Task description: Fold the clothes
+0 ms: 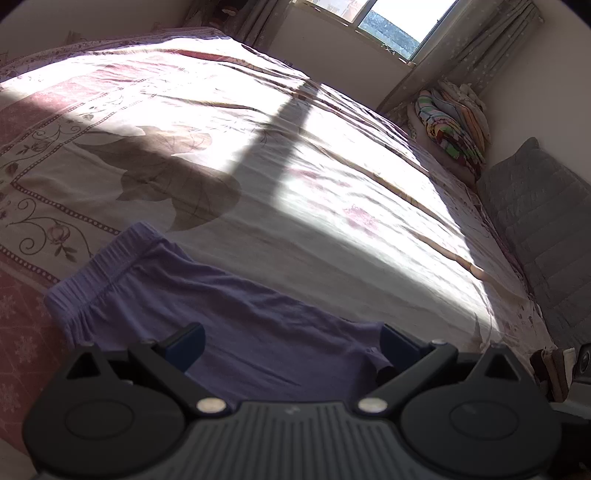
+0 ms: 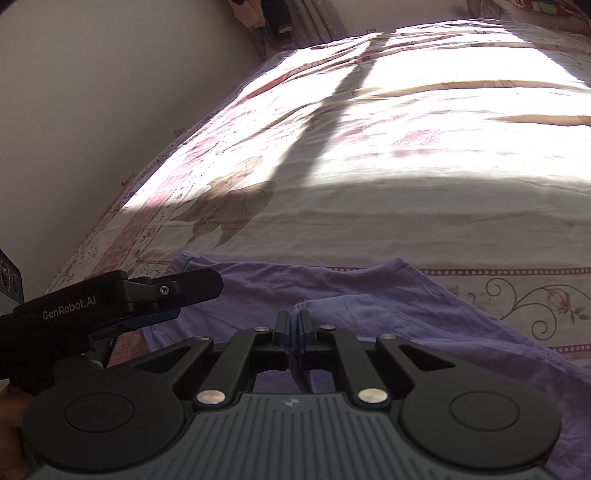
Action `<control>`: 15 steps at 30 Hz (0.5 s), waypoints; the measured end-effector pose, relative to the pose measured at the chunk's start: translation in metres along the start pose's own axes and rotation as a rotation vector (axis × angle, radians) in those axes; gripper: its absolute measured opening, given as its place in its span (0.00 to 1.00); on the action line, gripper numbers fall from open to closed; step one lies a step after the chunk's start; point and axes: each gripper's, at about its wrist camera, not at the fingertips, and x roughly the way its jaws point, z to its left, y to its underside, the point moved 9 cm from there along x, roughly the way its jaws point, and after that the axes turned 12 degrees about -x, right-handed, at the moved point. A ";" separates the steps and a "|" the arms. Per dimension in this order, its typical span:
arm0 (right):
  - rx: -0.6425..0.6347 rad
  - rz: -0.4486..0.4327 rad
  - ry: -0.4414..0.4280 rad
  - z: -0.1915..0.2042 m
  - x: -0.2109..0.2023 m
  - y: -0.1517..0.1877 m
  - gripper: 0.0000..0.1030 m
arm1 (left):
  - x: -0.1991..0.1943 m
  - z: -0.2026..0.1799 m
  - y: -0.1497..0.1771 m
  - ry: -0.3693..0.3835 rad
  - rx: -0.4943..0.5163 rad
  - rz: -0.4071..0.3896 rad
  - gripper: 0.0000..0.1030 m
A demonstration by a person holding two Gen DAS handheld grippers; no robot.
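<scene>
The purple garment [image 1: 207, 317] is lying along the bottom of both views on the floral bedsheet [image 1: 332, 206], waistband toward the lower left. The right gripper [image 2: 294, 325] is pinching a raised fabric edge at lower centre, likely to carry it over into a fold. The left gripper [image 1: 291, 341] is hanging wide apart above the cloth, gripping nothing, probably waiting to steady it

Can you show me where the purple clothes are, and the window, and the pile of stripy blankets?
Purple clothes [image 1: 236, 317]: left wrist view, on the flat middle of the cloth.
Window [image 1: 399, 22]: left wrist view, on the bright glass pane.
Stripy blankets [image 1: 450, 125]: left wrist view, on the middle of the folded pile.
</scene>
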 end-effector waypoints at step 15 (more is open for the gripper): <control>0.020 -0.005 -0.032 -0.010 -0.025 0.001 0.34 | 0.009 -0.010 0.010 0.019 0.011 0.035 0.98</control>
